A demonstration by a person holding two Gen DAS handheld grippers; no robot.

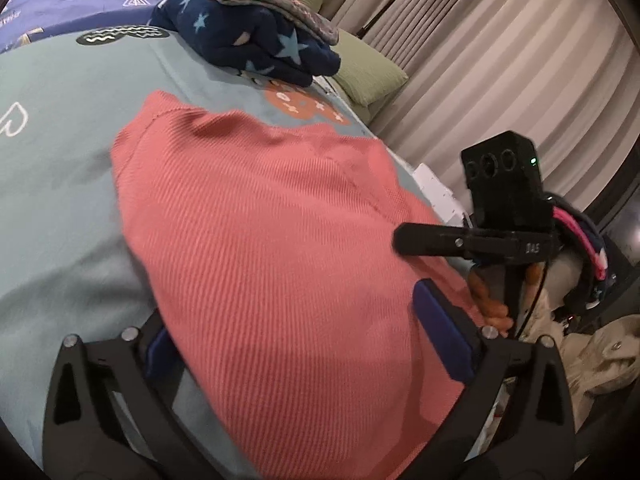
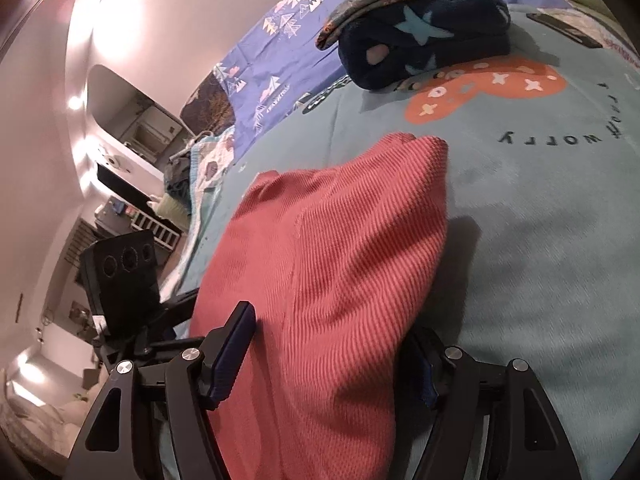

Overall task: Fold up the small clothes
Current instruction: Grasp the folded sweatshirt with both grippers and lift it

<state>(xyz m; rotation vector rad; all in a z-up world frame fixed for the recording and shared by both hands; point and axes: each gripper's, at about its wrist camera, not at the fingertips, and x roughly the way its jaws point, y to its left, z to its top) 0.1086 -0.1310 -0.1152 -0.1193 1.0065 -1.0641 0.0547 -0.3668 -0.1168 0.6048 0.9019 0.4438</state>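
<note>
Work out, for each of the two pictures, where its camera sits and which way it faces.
Left wrist: sits on the left claw, facing down along it at the pink ribbed garment; the right claw and fingers of a hand show.
Right wrist: sits on the right claw, facing the same garment; the left claw's camera box shows.
Shared: the garment, the teal blanket, the star-patterned folded pile.

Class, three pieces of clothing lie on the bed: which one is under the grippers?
The pink ribbed garment. It lies spread out in front, alone; the navy star-patterned one and the floral one sit stacked farther back.
</note>
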